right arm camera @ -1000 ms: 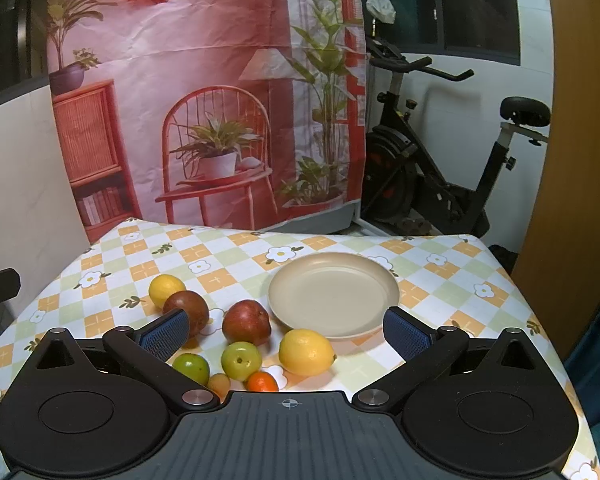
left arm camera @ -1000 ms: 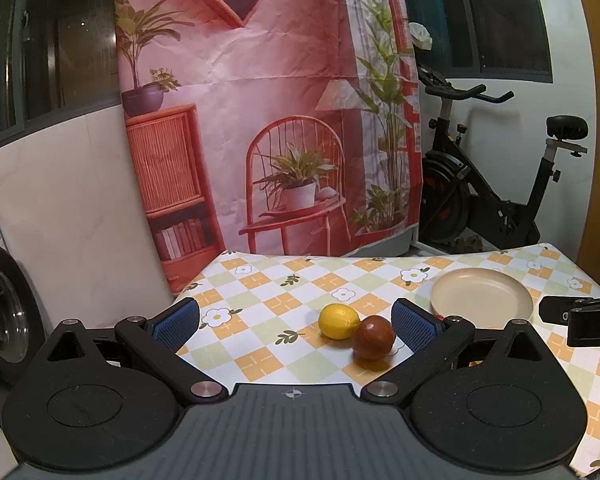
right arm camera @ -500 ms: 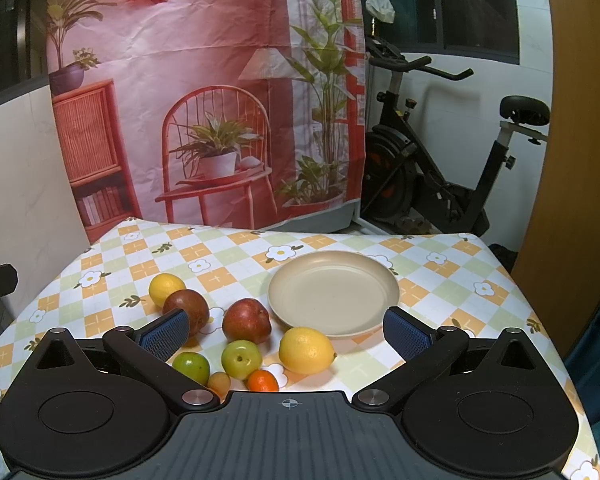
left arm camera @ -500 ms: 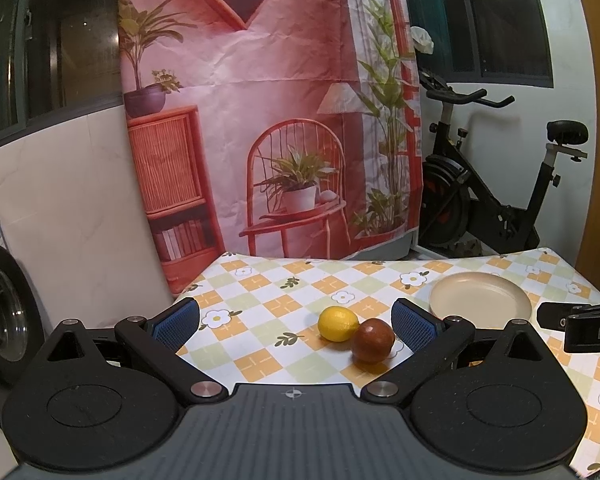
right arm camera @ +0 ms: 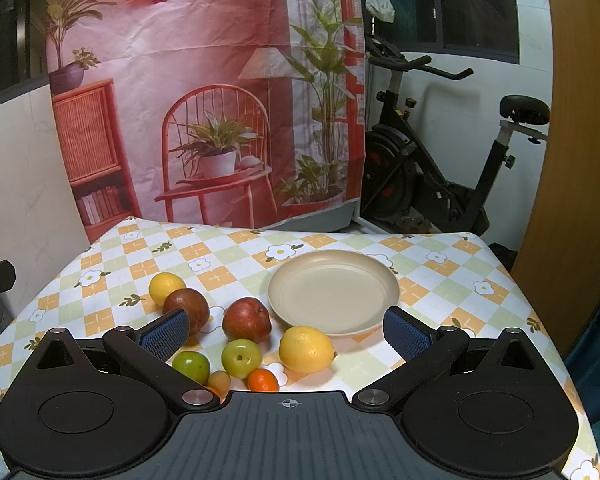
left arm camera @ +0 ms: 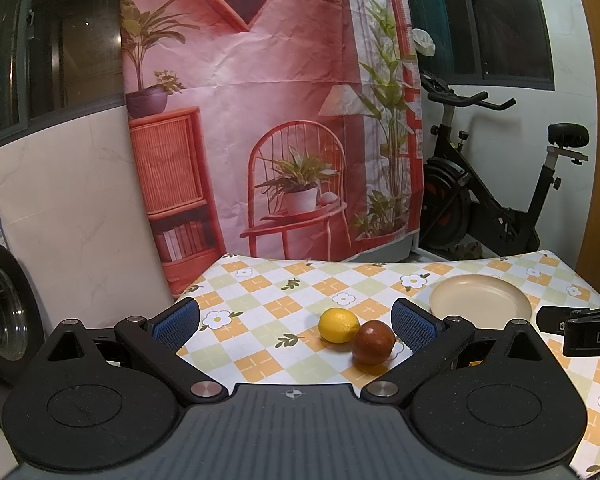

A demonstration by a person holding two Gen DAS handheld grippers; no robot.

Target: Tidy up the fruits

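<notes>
Printed pink backdrop [right arm camera: 204,92] hung against the rear wall, showing a chair, potted plants and a bookshelf. Black exercise bike [right arm camera: 440,168] parked to its right below a dark window [right arm camera: 476,4], beside a wooden panel [right arm camera: 580,160]. White marbled wall panel [left arm camera: 76,208] and washing-machine door [left arm camera: 0,312] at left.

Both wrist views look low across the checkered table [left arm camera: 268,292] toward the backdrop, sharing the beige plate [right arm camera: 334,292].

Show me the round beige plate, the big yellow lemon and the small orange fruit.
Round beige plate [right arm camera: 333,292], right wrist view, bare centre.
Big yellow lemon [right arm camera: 306,349], right wrist view, middle.
Small orange fruit [right arm camera: 263,380], right wrist view, top.
</notes>
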